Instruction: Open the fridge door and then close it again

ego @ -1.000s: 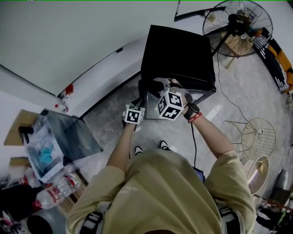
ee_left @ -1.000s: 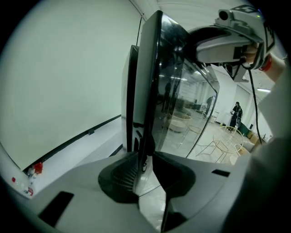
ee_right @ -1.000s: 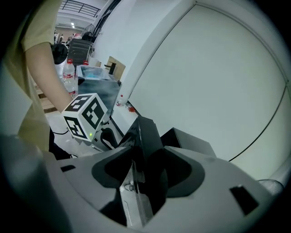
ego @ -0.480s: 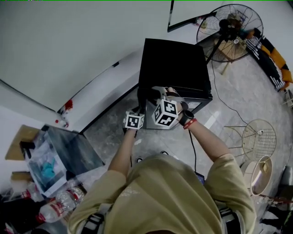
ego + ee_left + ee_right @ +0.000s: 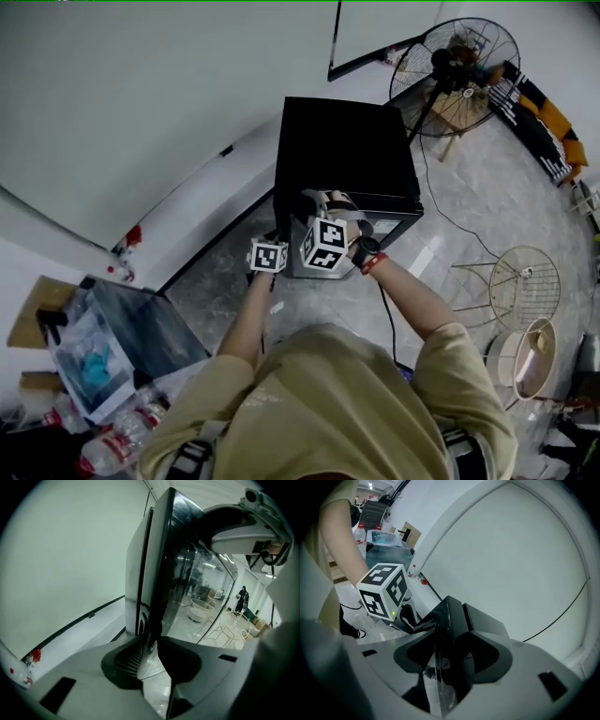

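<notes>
The small black fridge (image 5: 342, 155) stands on the floor against the white wall. Its glossy door (image 5: 187, 583) looks closed or nearly closed against the body. My left gripper (image 5: 277, 229) is at the door's left front corner. There, in the left gripper view, my left gripper (image 5: 152, 660) is shut on the door's vertical edge. My right gripper (image 5: 298, 208) sits at the door's top edge. The door corner (image 5: 450, 616) lies between the jaws of my right gripper (image 5: 450, 660), which have just been opening and stand off it. The left gripper's marker cube (image 5: 384, 592) shows beyond.
A standing fan (image 5: 455, 61) is behind the fridge on the right, and a cable (image 5: 441, 202) runs across the floor. Wire stools (image 5: 525, 281) stand at the right. A clear box (image 5: 103, 328) and bottles (image 5: 112, 450) lie at the left near my feet.
Both grippers have drifted a little toward the fridge's left front, staying at the door. The right gripper's cube has turned slightly.
</notes>
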The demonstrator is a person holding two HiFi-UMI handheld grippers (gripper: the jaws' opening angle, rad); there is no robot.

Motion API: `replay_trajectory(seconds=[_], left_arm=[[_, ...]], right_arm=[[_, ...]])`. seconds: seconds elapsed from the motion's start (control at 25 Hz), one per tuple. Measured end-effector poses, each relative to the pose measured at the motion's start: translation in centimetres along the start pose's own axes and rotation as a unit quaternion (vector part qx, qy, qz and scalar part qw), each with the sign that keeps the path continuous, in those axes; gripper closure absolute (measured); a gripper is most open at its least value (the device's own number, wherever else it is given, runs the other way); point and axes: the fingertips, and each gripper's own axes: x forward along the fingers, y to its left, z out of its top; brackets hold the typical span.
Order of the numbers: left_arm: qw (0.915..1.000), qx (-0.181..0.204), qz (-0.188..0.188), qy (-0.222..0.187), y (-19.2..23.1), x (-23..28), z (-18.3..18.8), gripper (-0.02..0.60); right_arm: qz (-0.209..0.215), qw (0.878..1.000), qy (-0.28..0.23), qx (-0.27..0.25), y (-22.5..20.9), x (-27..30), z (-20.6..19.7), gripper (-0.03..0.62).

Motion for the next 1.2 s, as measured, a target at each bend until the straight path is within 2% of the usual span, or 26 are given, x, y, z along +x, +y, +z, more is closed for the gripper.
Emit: replay_trajectory(seconds=[0.28, 0.44, 0.64, 0.76, 0.92, 1.08, 1.16, 1.2], left_arm=[[0.9998, 0.015, 0.011, -0.005, 0.0, -0.2, 0.7, 0.472], [1.0, 0.003, 0.001, -0.008, -0.4, -0.3, 0.5, 0.472], [0.9987, -0.021, -0.005, -0.047, -0.7, -3.0, 0.7, 0.474], [0.997, -0.012, 0.008, -0.075, -0.5, -5.3, 1.9, 0.474], [0.9937, 0.021, 0.03, -0.106, -0.5, -8.6, 3.8, 0.474], [0.9882, 0.008, 0.028, -0.15, -0.8, -11.8, 6.4, 0.474], [0.984, 0.003, 0.027, -0.176, -1.3, -13.3, 8.1, 0.479], [0.9822, 0.003, 0.027, -0.186, -1.7, -14.0, 8.9, 0.48]], right_arm=[[0.003, 1.0, 0.005, 0.003, -0.1, -0.2, -0.2, 0.358], [-0.009, 1.0, -0.006, 0.006, -0.3, -0.6, -0.6, 0.355], [0.003, 0.997, -0.041, 0.066, -0.7, -2.0, -0.3, 0.347], [-0.002, 0.992, -0.066, 0.107, -1.2, -3.5, -0.5, 0.347], [-0.02, 0.977, -0.087, 0.194, -2.3, -6.0, -1.8, 0.347], [-0.046, 0.95, -0.112, 0.288, -3.7, -8.9, -3.4, 0.354], [-0.059, 0.937, -0.123, 0.322, -4.3, -10.2, -4.3, 0.419], [-0.064, 0.931, -0.126, 0.335, -4.6, -10.7, -4.8, 0.424]])
